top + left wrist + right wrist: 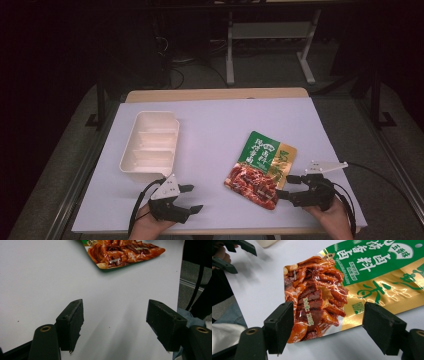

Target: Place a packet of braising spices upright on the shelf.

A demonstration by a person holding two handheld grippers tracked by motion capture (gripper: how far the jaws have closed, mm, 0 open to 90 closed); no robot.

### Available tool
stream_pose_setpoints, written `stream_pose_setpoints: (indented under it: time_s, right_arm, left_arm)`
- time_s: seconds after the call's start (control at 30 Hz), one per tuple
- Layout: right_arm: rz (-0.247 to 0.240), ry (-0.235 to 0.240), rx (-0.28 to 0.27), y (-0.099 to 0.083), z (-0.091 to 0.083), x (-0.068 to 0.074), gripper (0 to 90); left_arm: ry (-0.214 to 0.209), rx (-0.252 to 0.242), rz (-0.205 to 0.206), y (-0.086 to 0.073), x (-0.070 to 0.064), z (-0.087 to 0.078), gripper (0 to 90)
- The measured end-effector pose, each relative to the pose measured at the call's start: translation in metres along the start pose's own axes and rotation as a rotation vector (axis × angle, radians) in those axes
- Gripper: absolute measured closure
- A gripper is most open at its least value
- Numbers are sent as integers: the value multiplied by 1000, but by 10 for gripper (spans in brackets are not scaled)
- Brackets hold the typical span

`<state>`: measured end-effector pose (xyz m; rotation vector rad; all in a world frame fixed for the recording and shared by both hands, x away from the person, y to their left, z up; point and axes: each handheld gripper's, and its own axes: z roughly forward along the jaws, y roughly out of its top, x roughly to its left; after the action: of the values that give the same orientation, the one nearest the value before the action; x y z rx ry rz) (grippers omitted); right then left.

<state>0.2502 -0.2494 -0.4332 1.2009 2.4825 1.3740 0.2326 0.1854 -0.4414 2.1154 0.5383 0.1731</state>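
A flat food pouch (261,167), green and gold with a picture of red braised meat, lies on the white table right of centre. Its lower corner reaches between the jaws of my right gripper (289,187), which stands open at the pouch's near edge; the pouch (352,282) spreads ahead of those jaws in the right gripper view. My left gripper (192,198) is open near the front edge at the left, over bare table, with the pouch (125,252) farther off. A white compartment tray (150,142) sits at the left, behind the left gripper.
The white table top (220,130) ends close behind my hands at the front edge. Beyond the far edge are a wooden strip and metal table legs (230,55) on a dark floor. The left hand's gripper (229,255) appears far off in the right gripper view.
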Motion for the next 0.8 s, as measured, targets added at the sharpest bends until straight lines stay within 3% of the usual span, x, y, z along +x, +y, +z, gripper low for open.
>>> stream_pose_setpoints:
  time_s: [0.2, 0.37, 0.8]
  right_arm:
    - [-21, -17, 17, 1, 1, -1, 240]
    - [-55, -28, 12, 0, -3, 2, 240]
    - [-41, -62, -6, -1, -9, -6, 241]
  left_arm:
    - [-3, -18, -12, 7, 5, 4, 326]
    - [-9, -7, 2, 16, 5, 10, 365]
    - [-31, 10, 51, 51, 8, 42, 596]
